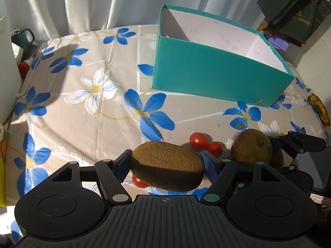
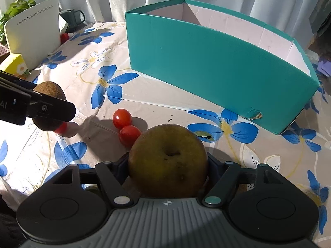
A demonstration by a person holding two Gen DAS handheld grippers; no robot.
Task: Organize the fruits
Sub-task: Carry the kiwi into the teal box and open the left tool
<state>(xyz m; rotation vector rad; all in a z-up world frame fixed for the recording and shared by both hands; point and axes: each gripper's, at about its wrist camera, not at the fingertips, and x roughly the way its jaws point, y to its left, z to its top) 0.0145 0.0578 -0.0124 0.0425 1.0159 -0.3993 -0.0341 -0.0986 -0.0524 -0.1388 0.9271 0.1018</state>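
My left gripper [image 1: 166, 162] is shut on a brown fuzzy kiwi [image 1: 168, 165], held just above the floral tablecloth; the kiwi also shows in the right wrist view [image 2: 48, 107]. My right gripper [image 2: 167, 165] is shut on a brownish-green apple [image 2: 167, 161], which also shows in the left wrist view [image 1: 251, 146]. Two cherry tomatoes [image 1: 198, 140] [image 1: 215, 148] lie between the grippers, and a third [image 1: 139, 181] lies under the kiwi. An open teal box [image 1: 217, 78] with a white inside stands behind; its inside shows no fruit.
A white device [image 2: 33, 41] and a dark mug [image 2: 74, 18] stand at the table's far left, with a yellow box [image 2: 16, 67] near them. A dark bag [image 1: 295, 10] stands behind the teal box. White curtains hang behind the table.
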